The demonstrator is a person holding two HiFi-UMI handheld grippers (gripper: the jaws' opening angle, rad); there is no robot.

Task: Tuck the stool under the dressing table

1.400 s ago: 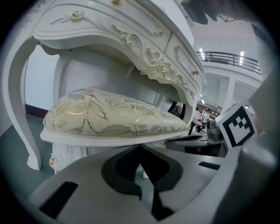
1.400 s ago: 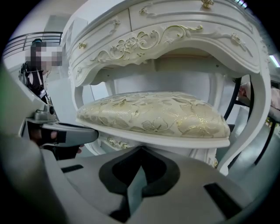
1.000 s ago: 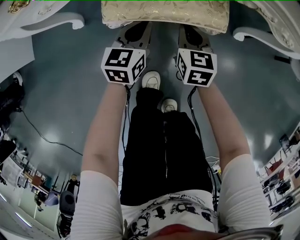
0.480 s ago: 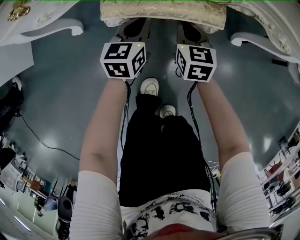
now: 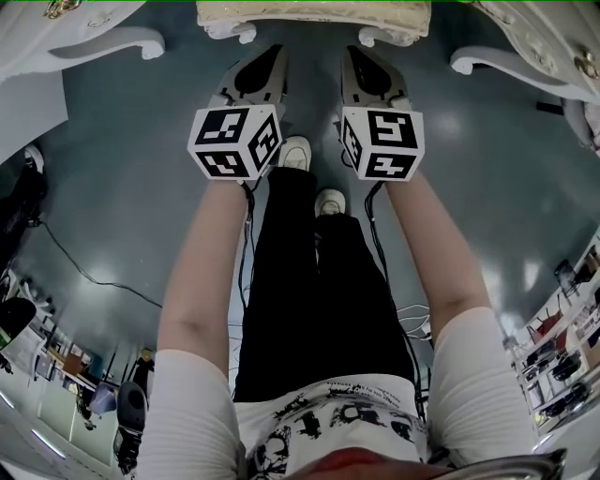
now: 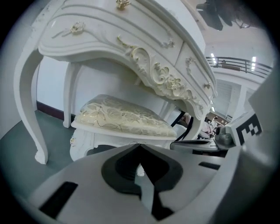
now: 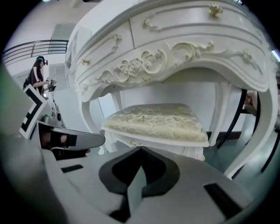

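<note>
The stool (image 5: 312, 12), white with a cream brocade cushion, stands under the white carved dressing table (image 5: 84, 42), between its curved legs. Only its near edge shows at the top of the head view. Both gripper views face the stool (image 6: 124, 116) (image 7: 159, 120) beneath the table's drawers (image 6: 131, 48) (image 7: 175, 48). My left gripper (image 5: 274, 52) (image 6: 140, 145) and right gripper (image 5: 349, 52) (image 7: 141, 149) hover side by side just short of the stool, apart from it. Each has its jaws pressed together with nothing held.
Curved table legs (image 5: 117, 42) (image 5: 487, 64) flank the stool on the grey-green floor. The person's white shoes (image 5: 298, 153) and black trousers are below the grippers. Cables (image 5: 84, 272) trail on the floor at left. Another person (image 7: 38, 72) stands far off.
The stool has slid farther under the table, toward the top of the head view. Both grippers have come off its cushion edge and now sit a short way back from it.
</note>
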